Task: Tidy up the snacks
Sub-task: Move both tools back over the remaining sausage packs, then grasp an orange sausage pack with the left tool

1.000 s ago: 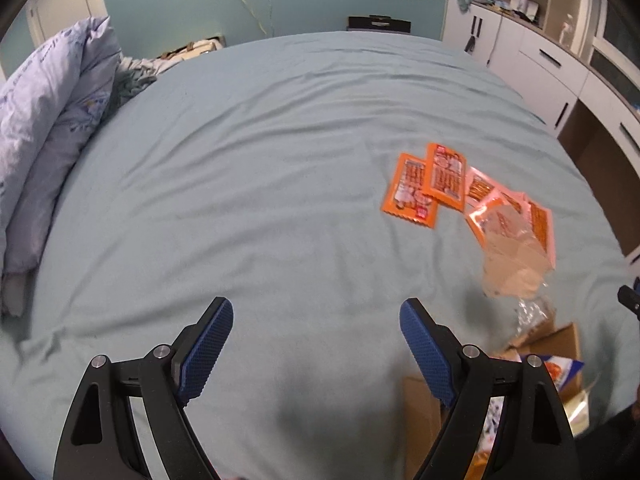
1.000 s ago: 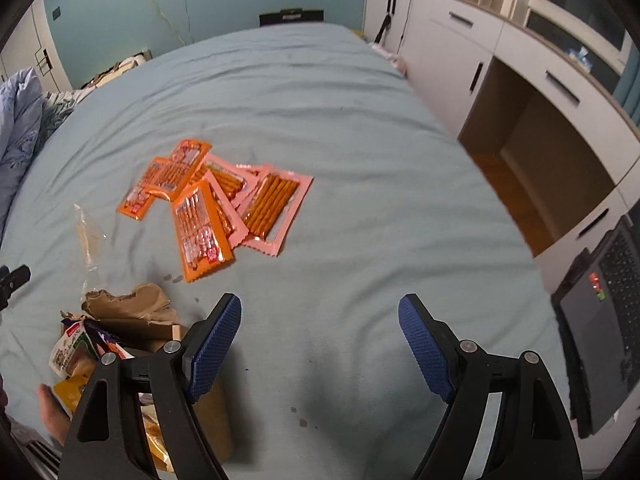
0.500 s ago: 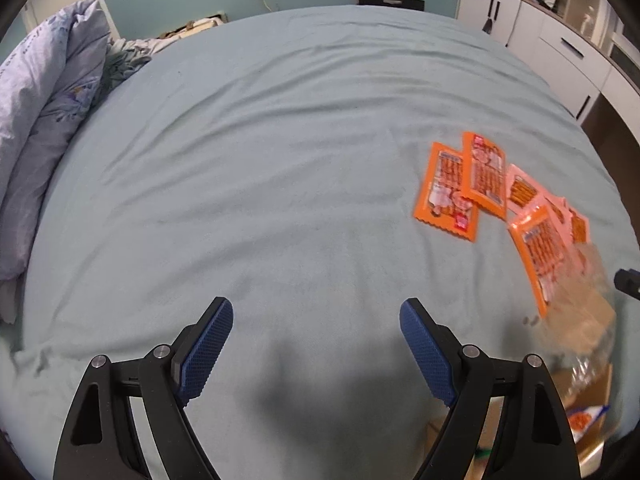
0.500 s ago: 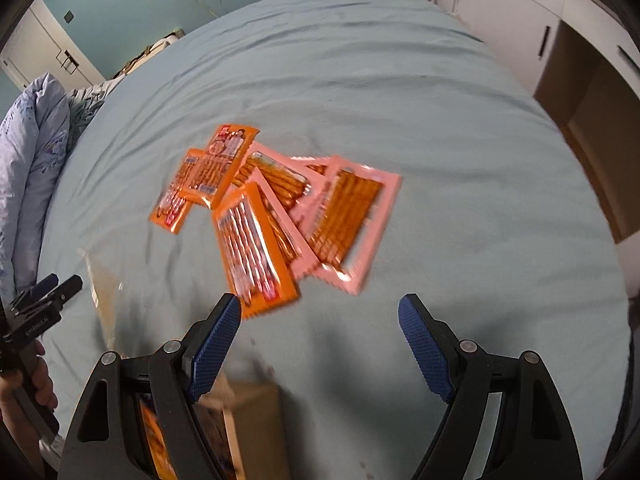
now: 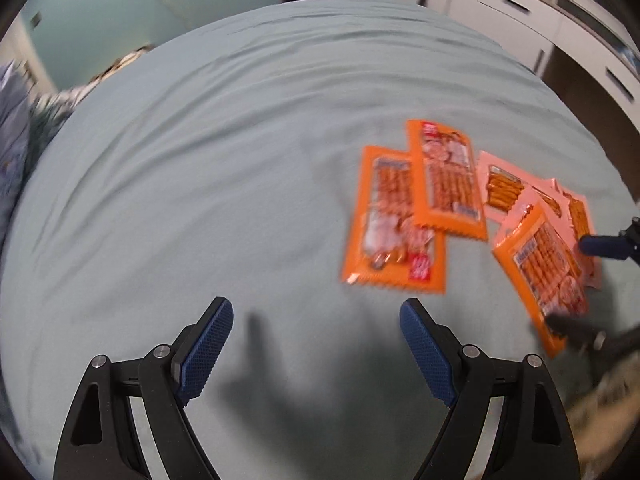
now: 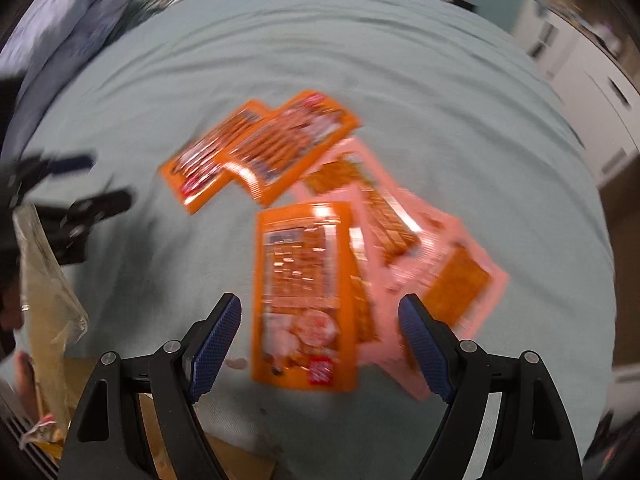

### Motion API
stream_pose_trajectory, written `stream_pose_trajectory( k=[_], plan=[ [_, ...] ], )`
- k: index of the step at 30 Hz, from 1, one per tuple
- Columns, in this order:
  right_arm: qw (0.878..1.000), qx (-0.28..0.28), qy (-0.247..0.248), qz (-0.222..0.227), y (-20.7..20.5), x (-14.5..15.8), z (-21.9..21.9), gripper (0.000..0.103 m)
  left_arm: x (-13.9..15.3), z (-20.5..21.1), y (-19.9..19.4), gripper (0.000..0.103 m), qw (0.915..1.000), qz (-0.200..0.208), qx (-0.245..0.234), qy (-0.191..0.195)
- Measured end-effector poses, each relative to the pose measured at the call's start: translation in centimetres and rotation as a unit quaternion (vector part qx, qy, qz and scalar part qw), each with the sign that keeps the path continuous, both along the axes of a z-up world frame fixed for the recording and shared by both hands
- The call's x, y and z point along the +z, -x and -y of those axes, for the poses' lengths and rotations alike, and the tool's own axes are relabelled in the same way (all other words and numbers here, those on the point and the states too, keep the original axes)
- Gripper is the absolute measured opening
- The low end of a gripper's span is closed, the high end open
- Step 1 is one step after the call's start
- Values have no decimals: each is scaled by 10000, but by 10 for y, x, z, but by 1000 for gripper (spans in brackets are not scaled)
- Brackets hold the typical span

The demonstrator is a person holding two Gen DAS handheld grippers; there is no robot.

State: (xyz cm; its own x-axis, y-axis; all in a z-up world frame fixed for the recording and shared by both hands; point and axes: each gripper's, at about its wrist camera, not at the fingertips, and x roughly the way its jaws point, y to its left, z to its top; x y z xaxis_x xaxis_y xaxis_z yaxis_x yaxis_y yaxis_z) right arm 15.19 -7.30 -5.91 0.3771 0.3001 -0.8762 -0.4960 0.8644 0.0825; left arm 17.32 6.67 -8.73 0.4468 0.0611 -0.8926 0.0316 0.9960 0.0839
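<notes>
Both grippers are angling down over the bed and both views are smeared with motion blur. The left gripper is carrying its fingers wide apart with nothing between them, only bare sheet and its own shadow. The right gripper is just as wide, also holding nothing, and it is framing the nearest orange packet between its two fingers.

The snacks are lying in a loose fan on the sheet: two orange packets overlapping on the left gripper's side, the pink packets spread beyond, and that near orange one lying partly over the pink ones.

To my eye the step in hand is the approach to a first pick, with the right gripper best placed. Doing it well means taking the top packet alone. These are flat, slippery sachets on soft bedding, so a straight drop would probably press the packet into the mattress or pinch sheet with it. Better to come in low at one short edge, slide a finger under the lip and close on the seam. The left gripper could be pinning the neighbours so the pile isn't dragging along. A cardboard box is sitting at the near edge, seemingly the place to stow them.
</notes>
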Motion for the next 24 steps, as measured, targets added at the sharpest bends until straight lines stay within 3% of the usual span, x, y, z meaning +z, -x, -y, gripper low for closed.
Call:
stream_pose_trajectory(
  k=[4, 8, 10, 12, 14, 15, 18, 20, 24],
  plan=[
    [9991, 337, 263, -16, -4, -18, -18, 81, -12, 12, -24, 87, 9998, -62, -213, 13],
    [9984, 200, 507, 124, -8, -23, -21, 75, -20, 13, -44, 94, 9974, -163, -202, 668],
    [9995, 24, 314, 77, -14, -18, -14, 46, -23, 18, -50, 98, 9980, -124, -209, 582],
    [9998, -133, 146, 9, -19, -12, -6, 30, -24, 25, -51, 99, 9986, -79, -289, 441],
    [9995, -319, -54, -45, -25, -7, 2, 23, -24, 28, -51, 99, 9985, -44, -342, 418],
    [9991, -409, -81, -17, -27, -5, 5, 9, -24, 29, -50, 99, 9984, -43, -346, 441],
    [9984, -506, -234, -25, -25, 0, 11, 2, -22, 31, -47, 75, 9979, -68, -446, 475],
    [9972, -564, -473, -129, -24, 4, 16, 2, -19, 33, -47, 44, 9971, -150, -537, 525],
    [9939, -676, -804, -331, -22, 8, 28, 2, -12, 28, -38, 34, 9965, -362, -384, 653]
  ],
)
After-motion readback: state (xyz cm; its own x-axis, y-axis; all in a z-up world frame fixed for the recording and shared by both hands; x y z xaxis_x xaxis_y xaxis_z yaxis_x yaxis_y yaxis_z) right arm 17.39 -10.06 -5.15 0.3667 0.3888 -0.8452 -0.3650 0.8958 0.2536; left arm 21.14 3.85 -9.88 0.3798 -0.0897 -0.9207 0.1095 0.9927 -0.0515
